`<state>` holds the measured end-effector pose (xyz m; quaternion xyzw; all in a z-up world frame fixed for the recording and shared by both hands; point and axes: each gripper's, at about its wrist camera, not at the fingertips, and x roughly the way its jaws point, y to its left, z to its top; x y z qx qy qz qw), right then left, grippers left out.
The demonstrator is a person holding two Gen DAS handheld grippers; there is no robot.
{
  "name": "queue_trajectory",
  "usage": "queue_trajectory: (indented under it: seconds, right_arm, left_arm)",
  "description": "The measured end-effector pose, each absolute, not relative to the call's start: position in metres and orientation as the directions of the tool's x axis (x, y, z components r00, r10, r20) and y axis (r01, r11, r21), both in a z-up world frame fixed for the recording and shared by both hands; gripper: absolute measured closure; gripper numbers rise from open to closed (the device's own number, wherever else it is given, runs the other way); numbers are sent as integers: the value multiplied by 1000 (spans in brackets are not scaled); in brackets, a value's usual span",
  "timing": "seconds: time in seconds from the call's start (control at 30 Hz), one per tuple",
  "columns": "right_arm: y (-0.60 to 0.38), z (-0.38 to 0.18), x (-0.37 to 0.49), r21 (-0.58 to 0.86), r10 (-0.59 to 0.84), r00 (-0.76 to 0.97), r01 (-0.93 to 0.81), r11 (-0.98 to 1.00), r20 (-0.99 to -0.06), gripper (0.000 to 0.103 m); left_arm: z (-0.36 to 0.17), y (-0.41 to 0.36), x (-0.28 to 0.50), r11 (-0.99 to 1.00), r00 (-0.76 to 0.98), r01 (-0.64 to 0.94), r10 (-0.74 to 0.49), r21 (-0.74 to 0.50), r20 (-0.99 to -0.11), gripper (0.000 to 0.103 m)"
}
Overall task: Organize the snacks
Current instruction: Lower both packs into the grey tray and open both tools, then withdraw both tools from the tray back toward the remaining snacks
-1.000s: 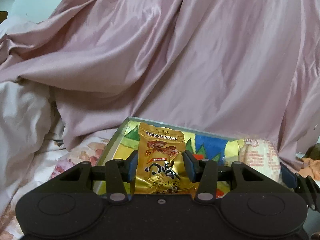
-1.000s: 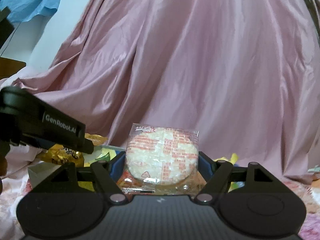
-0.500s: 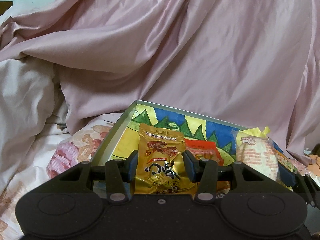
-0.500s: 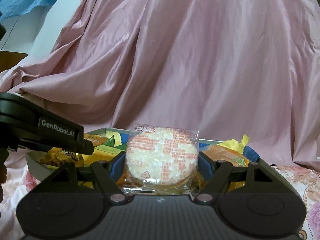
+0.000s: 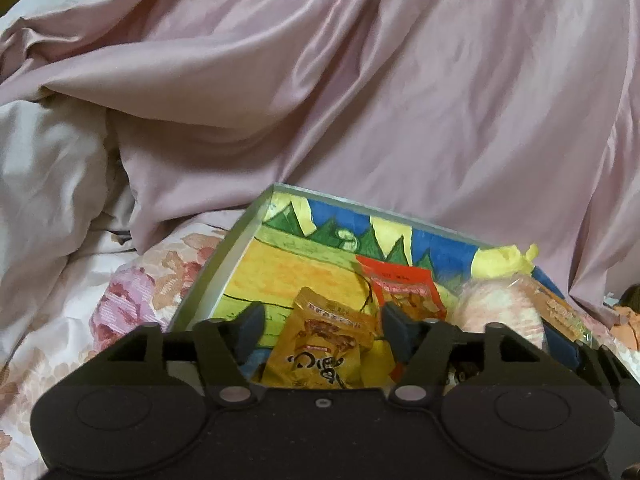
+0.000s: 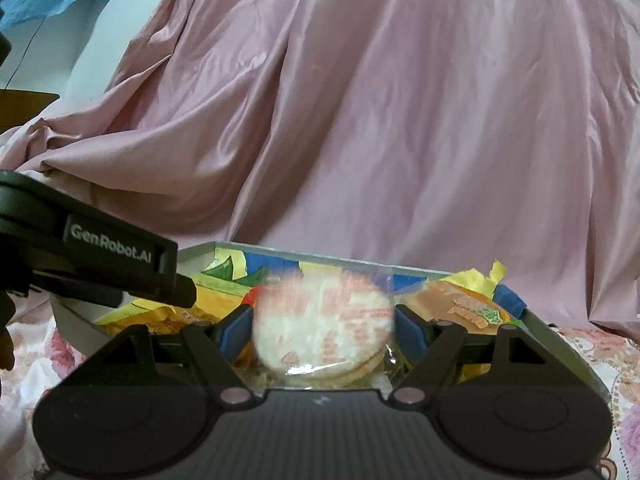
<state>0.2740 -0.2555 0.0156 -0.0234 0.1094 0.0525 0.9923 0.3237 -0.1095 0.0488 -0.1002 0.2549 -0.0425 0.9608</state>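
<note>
With an orange packet (image 5: 404, 292) already lying in the shallow, colourfully painted box (image 5: 224, 276), both grippers have their jaws spread, the left gripper (image 5: 320, 322) letting its gold foil snack packet (image 5: 320, 348) and the right gripper (image 6: 322, 320) its round clear-wrapped rice cracker (image 6: 320, 320) go into it.

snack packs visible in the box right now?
4: gold pack between open left tongs, red pack behind, rice cracker between right tongs, orange pack right. More may hide.

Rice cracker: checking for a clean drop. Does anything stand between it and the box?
Nothing visible does. The rice cracker hangs at the right gripper over the open box, beside an orange packet; directly underneath is hidden.
</note>
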Motion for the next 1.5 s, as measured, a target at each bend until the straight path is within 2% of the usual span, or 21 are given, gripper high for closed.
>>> queue_trajectory:
  seconds: [0.13, 0.23, 0.3, 0.43, 0.7, 1.03, 1.5]
  right_arm:
    - [-253, 22, 269, -42, 108, 974, -119, 992, -200, 16]
    - [-251, 29, 261, -61, 109, 978, -122, 991, -175, 11]
    - [-251, 36, 255, -71, 105, 982, -117, 991, -158, 8]
    - [-253, 51, 239, -67, 93, 987, -102, 992, -128, 1]
    - [-260, 76, 200, -64, 48, 991, -56, 996, -124, 0]
    - [-267, 87, 134, -52, -3, 988, -5, 999, -153, 0]
    - [-256, 87, 47, -133, -92, 985, 73, 988, -147, 0]
  left_arm:
    - [56, -103, 316, 973, 882, 7, -114, -231, -457, 13]
    - [63, -98, 305, 967, 896, -10, -105, -256, -431, 4]
    - [69, -95, 297, 963, 907, -10, -104, -268, -408, 2]
    - [84, -92, 280, 963, 925, -7, -96, -269, -368, 1]
    - [106, -80, 236, 954, 951, -25, -70, -300, -302, 1]
    - [113, -61, 175, 947, 955, -22, -75, -320, -287, 1]
    - [85, -40, 104, 963, 930, 37, -131, -268, -342, 1]
